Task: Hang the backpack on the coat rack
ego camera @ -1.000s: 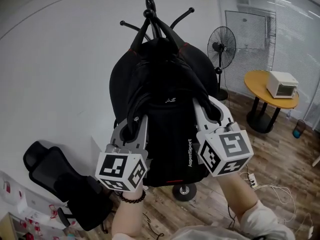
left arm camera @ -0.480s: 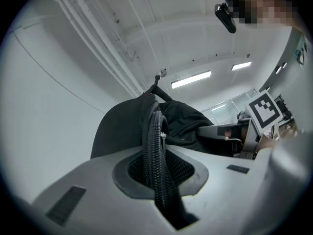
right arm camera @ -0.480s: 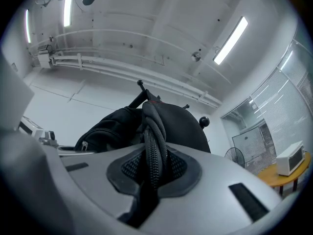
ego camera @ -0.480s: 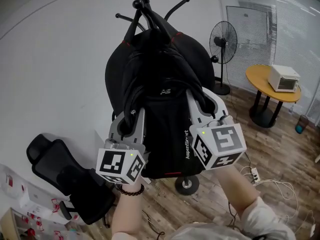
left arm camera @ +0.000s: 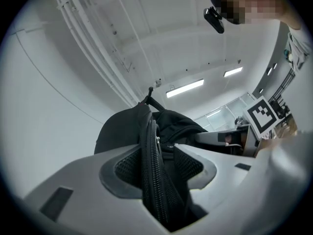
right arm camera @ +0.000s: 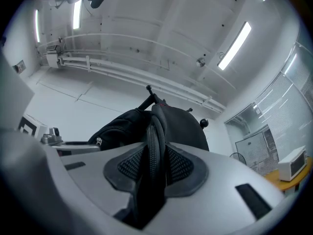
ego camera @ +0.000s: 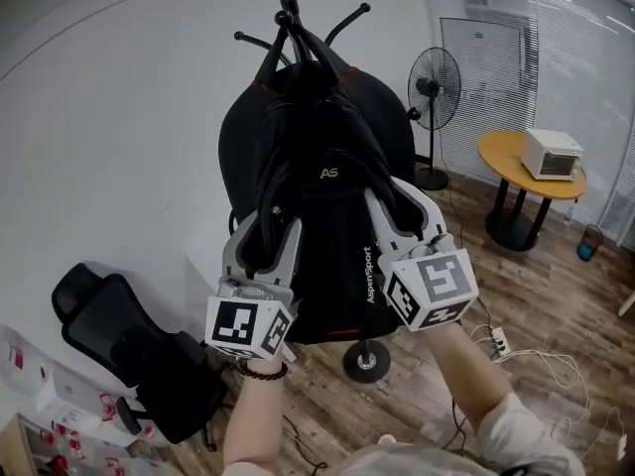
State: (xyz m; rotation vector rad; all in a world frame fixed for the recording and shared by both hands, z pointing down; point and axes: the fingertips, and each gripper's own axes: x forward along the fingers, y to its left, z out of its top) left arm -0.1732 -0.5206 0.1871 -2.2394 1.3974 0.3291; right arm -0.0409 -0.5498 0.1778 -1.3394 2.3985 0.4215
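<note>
The black backpack hangs from the black coat rack, its top caught over the hooks. My left gripper is at its left shoulder strap; the jaws are opening, the strap lies loose between them and the right pad stands off it. My right gripper is shut on the right shoulder strap, both mesh pads pressed against it. In both gripper views the backpack rises ahead toward the rack's tip.
The rack's round base stands on the wood floor below the bag. A black office chair is at lower left, a standing fan and a round yellow table with a white appliance at right. Cables and a power strip lie on the floor.
The left gripper's jaws have spread apart off the left strap. Both grippers have drawn back and slightly down from the bag, which stays on the rack.
</note>
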